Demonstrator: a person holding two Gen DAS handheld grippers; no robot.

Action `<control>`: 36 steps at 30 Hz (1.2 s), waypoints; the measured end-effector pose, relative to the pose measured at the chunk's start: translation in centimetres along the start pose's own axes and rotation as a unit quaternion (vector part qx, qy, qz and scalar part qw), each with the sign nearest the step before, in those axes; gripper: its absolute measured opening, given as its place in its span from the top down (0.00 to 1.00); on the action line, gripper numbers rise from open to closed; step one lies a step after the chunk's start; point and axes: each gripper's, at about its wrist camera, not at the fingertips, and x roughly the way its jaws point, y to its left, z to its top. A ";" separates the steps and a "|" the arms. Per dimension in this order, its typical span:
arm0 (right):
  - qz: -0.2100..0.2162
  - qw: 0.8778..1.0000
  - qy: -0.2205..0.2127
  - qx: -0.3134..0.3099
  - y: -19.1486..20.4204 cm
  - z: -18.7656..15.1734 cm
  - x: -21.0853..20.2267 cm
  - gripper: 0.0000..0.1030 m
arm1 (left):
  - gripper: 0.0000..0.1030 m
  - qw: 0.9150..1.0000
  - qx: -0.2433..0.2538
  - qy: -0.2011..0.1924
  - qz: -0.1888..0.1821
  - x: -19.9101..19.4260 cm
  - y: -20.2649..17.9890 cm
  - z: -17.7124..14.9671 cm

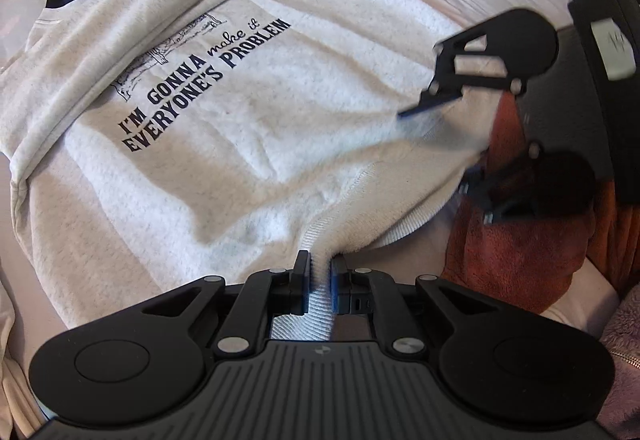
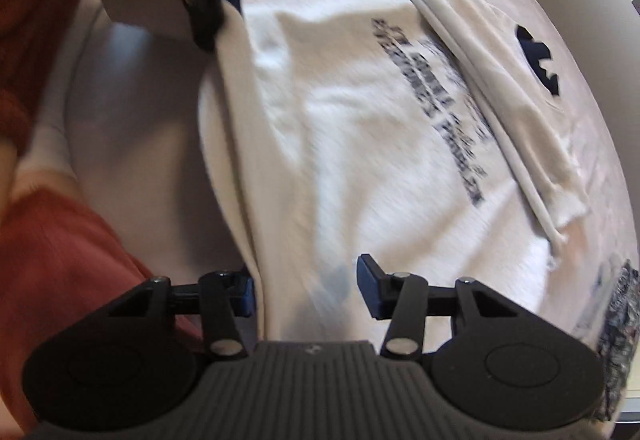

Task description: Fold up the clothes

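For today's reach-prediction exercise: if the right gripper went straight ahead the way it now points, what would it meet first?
Most likely the white sweatshirt: the open right gripper already straddles its edge, so fabric lies directly ahead. Blur leaves depth uncertain.

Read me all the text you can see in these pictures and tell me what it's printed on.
"I'M GONNA make it EVERYONE'S PROBLEM": dark print on the chest of the white sweatshirt, below an animal drawing.
Same print in the right wrist view: too blurred to read.
Dark print on fabric at the right wrist view's lower right edge: unreadable.
Mark on the white tag of the right tool: too blurred.
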 end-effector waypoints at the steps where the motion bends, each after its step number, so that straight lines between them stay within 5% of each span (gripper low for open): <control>1: 0.006 1.000 0.006 0.006 -0.9 -0.7 -0.2 0.51 | 0.92 1.000 0.001 -0.002 0.002 -0.2 0.2 0.2; 7: 0.016 0.998 0.029 0.052 -5.7 -4.5 -2.2 0.56 | 0.92 1.000 0.004 -0.015 0.016 -1.3 1.1 1.1; 11: 0.015 0.996 0.019 0.091 -8.6 -5.4 -3.9 0.72 | 0.93 0.999 0.008 -0.021 0.031 -1.9 1.7 1.8; 16: -0.047 0.992 0.009 0.117 -12.0 -3.6 -3.0 0.97 | 0.93 0.997 0.005 -0.009 0.078 -0.6 3.0 3.6; 25: -0.046 0.981 0.020 0.186 -15.2 -4.1 2.8 0.96 | 0.90 0.993 -0.091 -0.015 0.078 4.2 7.4 4.8; 29: -0.041 0.976 0.022 0.215 -15.9 -4.9 4.8 0.94 | 0.75 0.990 -0.123 -0.025 0.069 4.6 8.7 4.4; 36: -0.056 0.963 -0.023 0.261 -18.0 -5.4 2.2 0.91 | 0.58 0.987 -0.133 -0.069 0.060 0.8 8.9 3.8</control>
